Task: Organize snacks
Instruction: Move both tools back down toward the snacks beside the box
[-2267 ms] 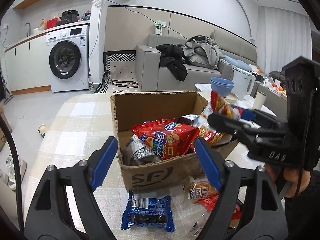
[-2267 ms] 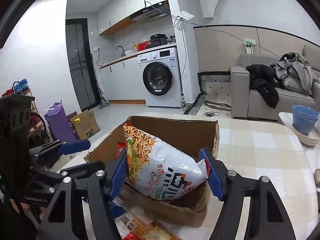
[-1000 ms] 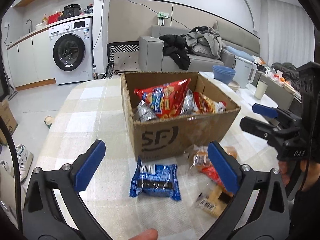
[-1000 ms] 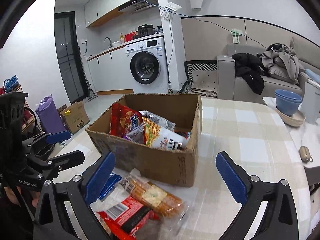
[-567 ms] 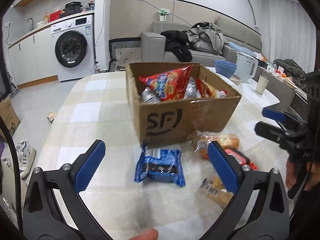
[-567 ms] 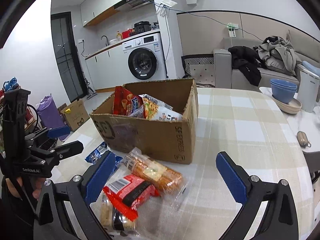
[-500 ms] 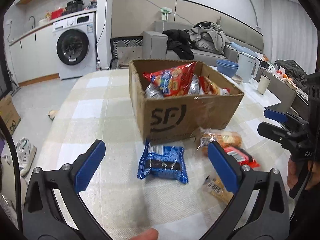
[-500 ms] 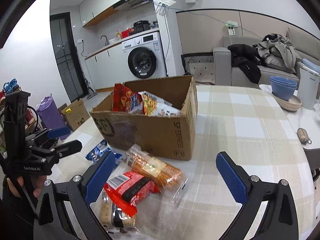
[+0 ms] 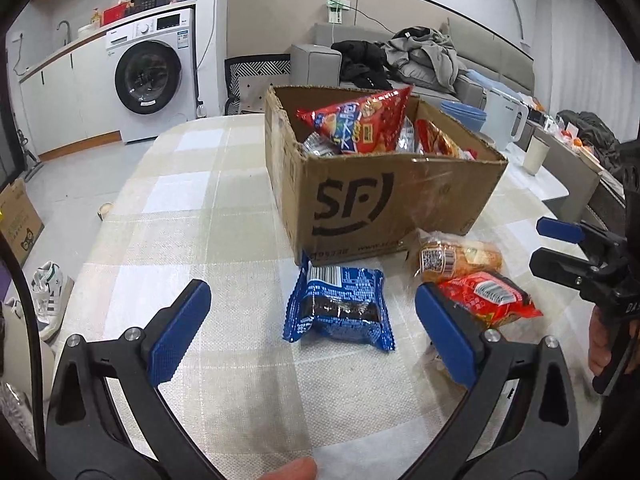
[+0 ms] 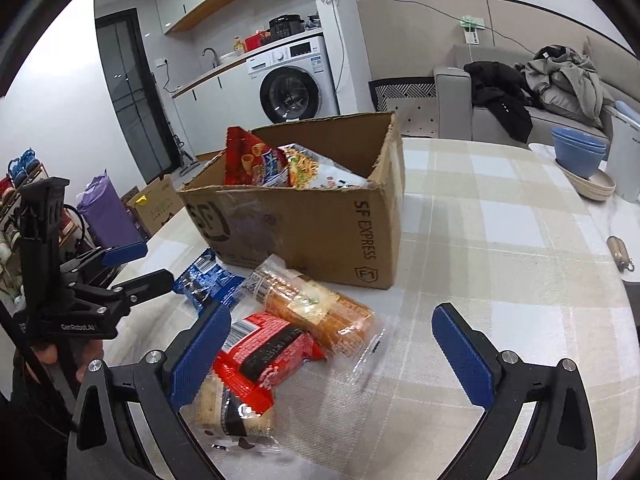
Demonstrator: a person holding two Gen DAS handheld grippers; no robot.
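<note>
cardboard box (image 9: 384, 196): matt brown corrugated board, torn rim, clear glossy tape on front. blue packet (image 9: 338, 308): glossy plastic film. red packet (image 10: 266, 350): glossy film. biscuit sleeve (image 10: 320, 312): clear crinkled plastic. tablecloth (image 9: 192, 216): woven checked cloth, matt.

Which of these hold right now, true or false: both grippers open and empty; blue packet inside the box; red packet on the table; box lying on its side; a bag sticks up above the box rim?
1. The left gripper and right gripper are open and empty. True.
2. The blue packet is inside the cardboard box. False: it lies on the table in front of the box.
3. The red packet lies on the table. True.
4. The box lies on its side. False: it stands upright, open at the top.
5. A red snack bag sticks up above the box rim. True.
</note>
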